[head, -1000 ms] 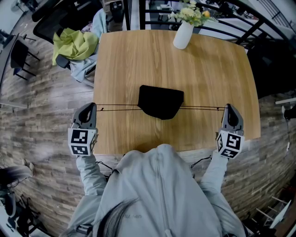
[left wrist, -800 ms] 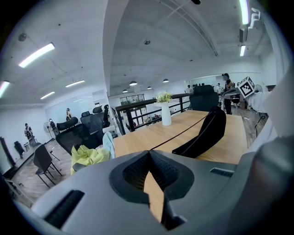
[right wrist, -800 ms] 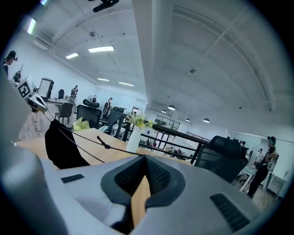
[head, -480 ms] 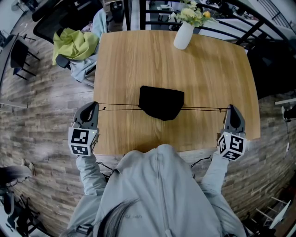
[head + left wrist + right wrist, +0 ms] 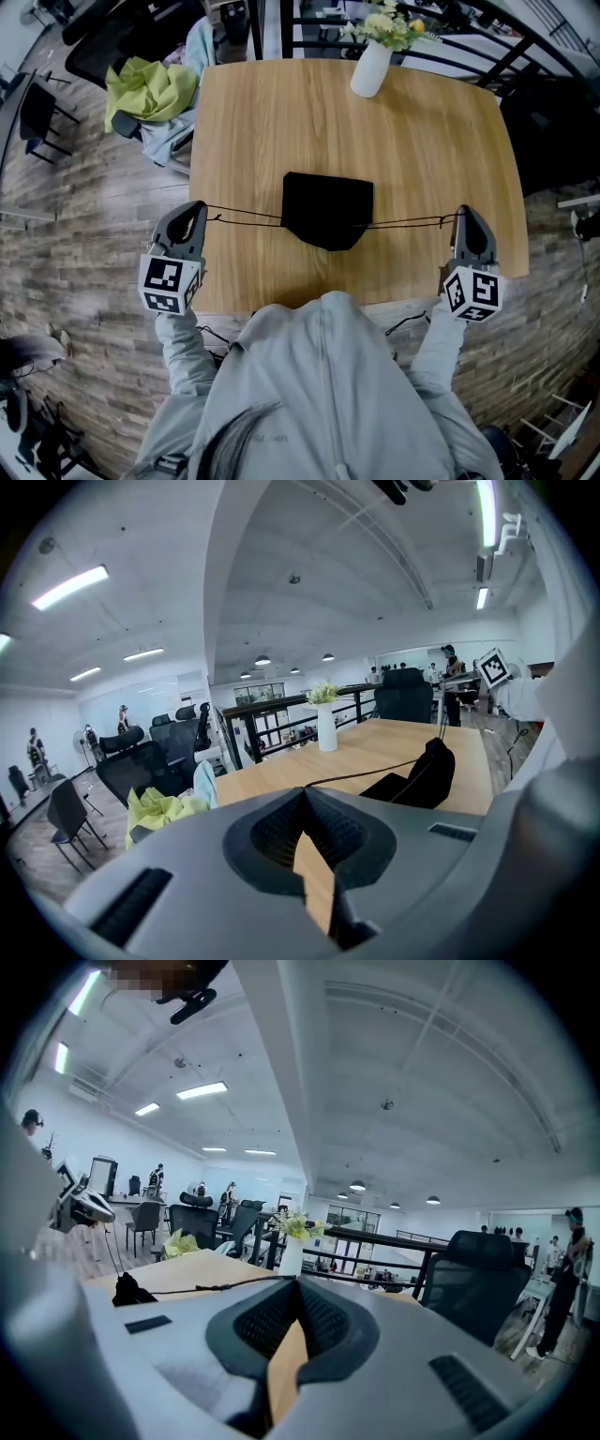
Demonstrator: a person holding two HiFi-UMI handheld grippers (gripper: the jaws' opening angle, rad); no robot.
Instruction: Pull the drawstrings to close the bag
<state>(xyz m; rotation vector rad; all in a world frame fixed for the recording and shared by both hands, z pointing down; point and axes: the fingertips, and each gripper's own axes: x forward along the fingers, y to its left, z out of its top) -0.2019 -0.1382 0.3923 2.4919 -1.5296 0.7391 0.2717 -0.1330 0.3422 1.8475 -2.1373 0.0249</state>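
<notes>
A black drawstring bag (image 5: 327, 208) lies in the middle of the wooden table (image 5: 422, 141). Thin black drawstrings run out of it to both sides. My left gripper (image 5: 200, 210) at the table's left edge is shut on the left drawstring (image 5: 246, 215). My right gripper (image 5: 463, 217) at the right edge is shut on the right drawstring (image 5: 405, 223). In the left gripper view the closed jaws (image 5: 302, 792) pinch the drawstring (image 5: 366, 772), which leads to the bag (image 5: 422, 778). In the right gripper view the drawstring (image 5: 216, 1285) runs from the closed jaws (image 5: 295, 1282) to the bag (image 5: 127, 1290).
A white vase with flowers (image 5: 373, 66) stands at the table's far edge. Beyond the far left corner is a chair with a yellow-green cloth (image 5: 150, 89). A black railing runs behind the table. The person's grey-clad torso is at the near edge.
My left gripper has shifted slightly up and toward the table, so the left drawstring now slopes instead of running straight. The right gripper has rolled a little in place. The bag has stayed put.
</notes>
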